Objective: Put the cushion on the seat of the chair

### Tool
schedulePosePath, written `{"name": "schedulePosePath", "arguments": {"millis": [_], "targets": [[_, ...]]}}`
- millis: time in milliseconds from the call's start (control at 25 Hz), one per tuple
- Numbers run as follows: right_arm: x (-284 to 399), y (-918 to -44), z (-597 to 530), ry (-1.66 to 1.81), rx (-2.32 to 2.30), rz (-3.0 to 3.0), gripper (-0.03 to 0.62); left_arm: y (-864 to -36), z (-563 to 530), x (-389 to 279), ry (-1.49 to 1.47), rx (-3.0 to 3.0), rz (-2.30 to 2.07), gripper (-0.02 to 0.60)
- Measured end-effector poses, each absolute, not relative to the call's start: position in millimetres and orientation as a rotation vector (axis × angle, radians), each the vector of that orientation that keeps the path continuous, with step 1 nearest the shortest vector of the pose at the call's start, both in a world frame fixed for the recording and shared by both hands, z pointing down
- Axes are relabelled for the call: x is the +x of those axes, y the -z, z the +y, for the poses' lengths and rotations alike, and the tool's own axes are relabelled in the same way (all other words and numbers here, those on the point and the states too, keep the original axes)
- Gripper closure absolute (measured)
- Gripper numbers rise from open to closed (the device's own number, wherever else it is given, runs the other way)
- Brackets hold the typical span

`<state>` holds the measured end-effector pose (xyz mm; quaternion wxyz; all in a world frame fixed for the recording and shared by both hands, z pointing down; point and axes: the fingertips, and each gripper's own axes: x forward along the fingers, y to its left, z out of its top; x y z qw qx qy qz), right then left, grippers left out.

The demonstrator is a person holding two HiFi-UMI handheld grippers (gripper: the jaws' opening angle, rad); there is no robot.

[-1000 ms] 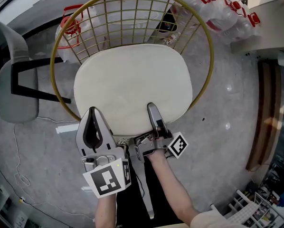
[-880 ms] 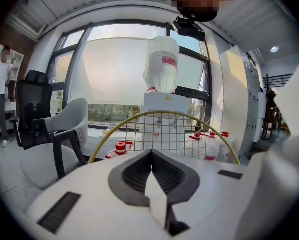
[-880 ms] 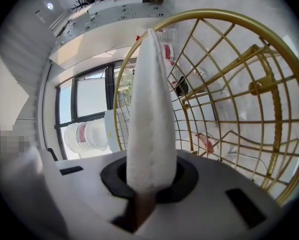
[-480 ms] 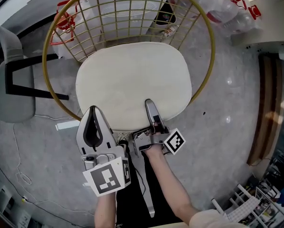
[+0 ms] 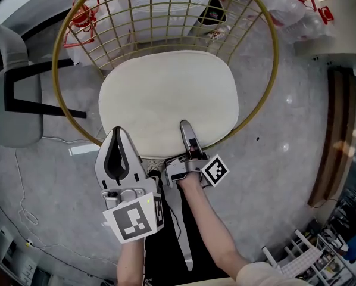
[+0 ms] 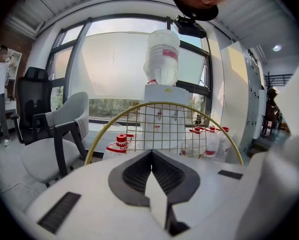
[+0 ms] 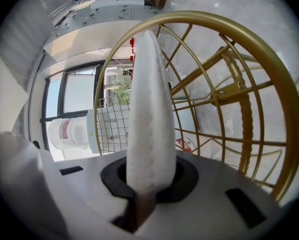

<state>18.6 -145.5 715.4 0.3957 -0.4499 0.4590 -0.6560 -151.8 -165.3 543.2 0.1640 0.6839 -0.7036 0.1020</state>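
- Right tool [image 5: 187,137]: jaws clamped on the near edge of the cushion [image 5: 169,97]. In the right gripper view the white padding fills the gap between the pads.
- Left tool [image 5: 117,134]: tips together, nothing between them. It hovers just beside the cushion's near-left edge and takes no part in the grip.
- Cushion: lies flat inside the ring of the gold wire chair [image 5: 275,58], covering the seat area, its far edge near the wire backrest.
- Status (my reading): placement is nearly done. I cannot tell whether the near edge rests on the seat or hangs from my grip.
- Left to do: settle the near edge, open the right tool, draw it clear.
- Grey chair [image 5: 11,109] stands well apart on the left and is not involved.
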Motion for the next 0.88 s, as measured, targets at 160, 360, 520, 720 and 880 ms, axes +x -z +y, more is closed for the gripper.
{"name": "schedulePosePath", "arguments": {"millis": [160,360,520,720,880], "targets": [[17.1,-730.3,-143.9,1.68,-1.162,1.152,0.545,-550.1,-162.6,-155.5,-0.304,1.933,-2.004,0.568],[18.6,-738.9,-144.1,1.687,-1.189,1.146,0.545,-553.1,-163.5,-152.3,-0.31,1.938,-1.993,0.568],[17.3,-745.3,-143.0,1.705,-1.199,1.135,0.545,-553.3,-163.6,-152.4,-0.305,1.944,-2.003,0.568],[21.8,-753.8,-141.0,1.728,-1.253,1.122,0.543,-554.4,-161.3,-147.1,-0.309,1.948,-1.994,0.568],[23.1,-758.0,-139.0,1.74,-1.26,1.114,0.534,-555.7,-159.5,-144.5,-0.314,1.954,-1.989,0.568]]}}
